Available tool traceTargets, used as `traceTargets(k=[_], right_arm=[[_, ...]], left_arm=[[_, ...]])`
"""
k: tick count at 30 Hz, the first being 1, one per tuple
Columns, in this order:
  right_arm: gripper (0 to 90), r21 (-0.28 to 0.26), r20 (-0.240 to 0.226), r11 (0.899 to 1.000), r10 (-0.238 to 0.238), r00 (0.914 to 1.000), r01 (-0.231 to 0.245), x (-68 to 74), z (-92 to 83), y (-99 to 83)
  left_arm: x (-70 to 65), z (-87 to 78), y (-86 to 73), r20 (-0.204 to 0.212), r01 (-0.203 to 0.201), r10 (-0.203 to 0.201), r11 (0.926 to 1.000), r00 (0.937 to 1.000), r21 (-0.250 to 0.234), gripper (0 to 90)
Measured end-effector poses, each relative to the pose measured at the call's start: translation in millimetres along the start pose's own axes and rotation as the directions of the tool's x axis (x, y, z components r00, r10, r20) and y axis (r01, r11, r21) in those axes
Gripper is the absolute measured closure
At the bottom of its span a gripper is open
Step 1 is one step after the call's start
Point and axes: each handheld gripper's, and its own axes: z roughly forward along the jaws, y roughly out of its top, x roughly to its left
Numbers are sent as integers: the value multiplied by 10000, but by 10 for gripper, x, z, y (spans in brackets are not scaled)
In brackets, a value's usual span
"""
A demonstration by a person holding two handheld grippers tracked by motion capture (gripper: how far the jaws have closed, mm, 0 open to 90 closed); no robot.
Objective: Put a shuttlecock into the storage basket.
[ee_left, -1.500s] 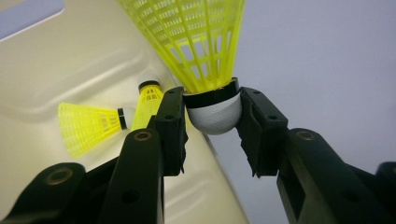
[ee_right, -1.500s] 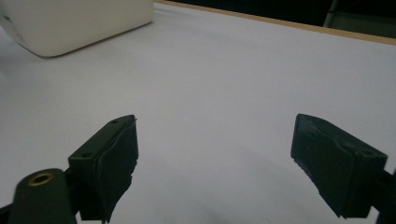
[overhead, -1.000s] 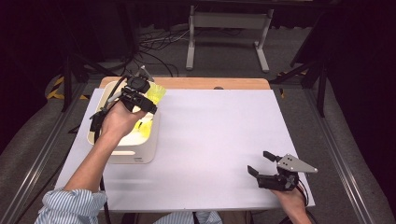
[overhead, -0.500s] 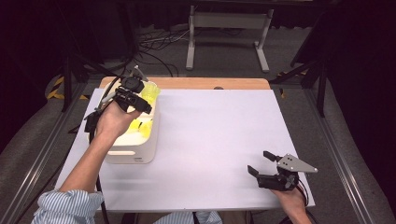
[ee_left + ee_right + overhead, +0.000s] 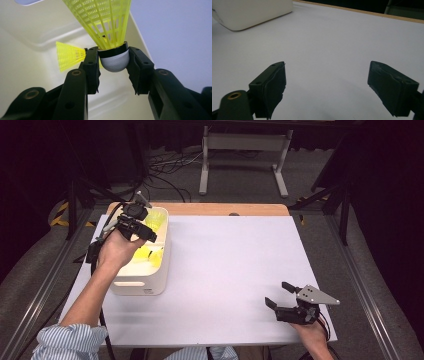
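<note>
- Shuttlecock (image 5: 113, 58): we see its rounded grey-white cap, ringed by a black band, clamped between the left gripper's (image 5: 113, 66) fingers (image 5: 91, 68); the yellow mesh skirt flares upward and away from them. It sits inside the white bin (image 5: 142, 280), above the bin's floor.
- Handling, as we judge it: very light, so little clamping force is needed. The cap looks firm and rounded, hence liable to slip or pivot if pinched off-centre. The skirt is a thin plastic lattice, springy and easily crushed or bent.
- Where to take hold: we would grip at the cap, on or just below the black band, as here, and leave the skirt free.
- Second shuttlecock (image 5: 68, 56): another yellow skirt lies on its side in the bin, just behind the left finger; we cannot tell whether it touches.
- Left hand (image 5: 117, 250): in the high view it reaches over the bin's near-left part, forearm rising from the lower left, the gripper tilted forward and down into the bin.
- Right gripper (image 5: 277, 295): fingers (image 5: 270, 83) spread wide with nothing between them, held low at the near right corner of the white worktop (image 5: 235, 265), well apart from the bin and pointing toward it.
</note>
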Motion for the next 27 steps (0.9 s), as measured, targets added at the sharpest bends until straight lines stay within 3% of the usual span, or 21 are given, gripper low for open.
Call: traceTargets(k=[11, 27], right_arm=[[157, 26, -20, 10000, -23, 10000, 23, 0, 4, -1], [156, 12, -2, 10000, 5, 10000, -5, 0, -2, -1]], left_arm=[[135, 147, -39, -101, 404, -402, 9989, 9991, 221, 633], [211, 400, -24, -102, 747, -743, 9958, 9972, 535, 632]])
